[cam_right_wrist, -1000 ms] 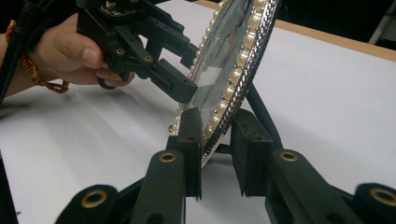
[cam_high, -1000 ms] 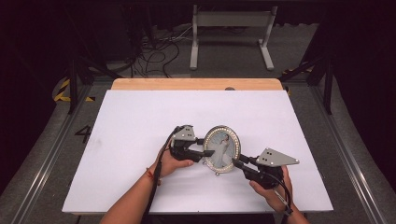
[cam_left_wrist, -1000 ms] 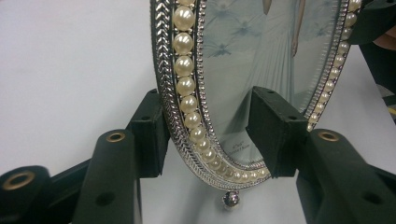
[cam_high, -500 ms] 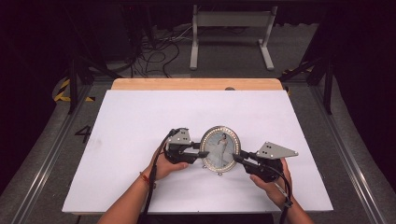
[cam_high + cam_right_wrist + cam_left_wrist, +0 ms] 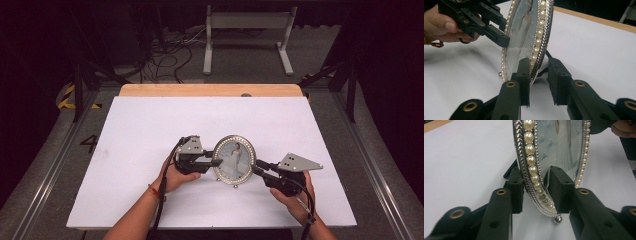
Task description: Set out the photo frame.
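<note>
I have the oval frame point(image 5: 233, 161) upright; left gripper point(image 5: 209, 161), jaws just closing, pinches its 9 o'clock rim, right gripper point(image 5: 258, 167) clamps 3 o'clock.

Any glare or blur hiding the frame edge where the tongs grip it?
High view: even light on the white table, dark surround, oval picture frame small but sharp. Left gripper view: pearls crisp, glass hazy with pale reflection, near jaws soft. Right gripper view: glass washed out low down, left tongs sharp.
</note>
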The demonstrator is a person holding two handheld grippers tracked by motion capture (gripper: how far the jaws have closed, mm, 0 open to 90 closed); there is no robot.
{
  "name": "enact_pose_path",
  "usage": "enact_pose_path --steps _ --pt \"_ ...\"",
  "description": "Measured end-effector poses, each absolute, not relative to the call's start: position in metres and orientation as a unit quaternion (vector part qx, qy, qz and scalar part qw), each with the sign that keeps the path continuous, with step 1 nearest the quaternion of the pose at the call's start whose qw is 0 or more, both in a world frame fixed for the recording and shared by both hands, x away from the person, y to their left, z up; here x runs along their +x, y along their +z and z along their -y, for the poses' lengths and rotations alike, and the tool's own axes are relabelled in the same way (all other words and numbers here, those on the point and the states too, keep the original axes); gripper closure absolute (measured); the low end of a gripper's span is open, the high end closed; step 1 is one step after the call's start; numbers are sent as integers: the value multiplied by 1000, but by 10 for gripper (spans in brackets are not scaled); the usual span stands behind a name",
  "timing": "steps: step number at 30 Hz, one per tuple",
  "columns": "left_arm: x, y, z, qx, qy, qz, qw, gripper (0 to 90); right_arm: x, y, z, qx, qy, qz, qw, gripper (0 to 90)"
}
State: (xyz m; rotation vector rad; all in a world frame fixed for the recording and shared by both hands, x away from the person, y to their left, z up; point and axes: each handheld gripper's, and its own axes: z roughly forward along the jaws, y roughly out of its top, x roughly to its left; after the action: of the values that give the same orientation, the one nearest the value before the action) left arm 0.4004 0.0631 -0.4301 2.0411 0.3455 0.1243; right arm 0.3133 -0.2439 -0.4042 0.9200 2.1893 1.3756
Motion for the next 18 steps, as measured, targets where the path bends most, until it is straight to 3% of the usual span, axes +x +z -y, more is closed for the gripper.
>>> enact_pose_path --steps 5,18 --pt "400 -429 -65 854 51 -142 498 686 313 -404 241 323 492 -784 196 798" --pt "392 -425 -70 861 62 -143 485 687 323 -405 239 325 492 -784 193 791"
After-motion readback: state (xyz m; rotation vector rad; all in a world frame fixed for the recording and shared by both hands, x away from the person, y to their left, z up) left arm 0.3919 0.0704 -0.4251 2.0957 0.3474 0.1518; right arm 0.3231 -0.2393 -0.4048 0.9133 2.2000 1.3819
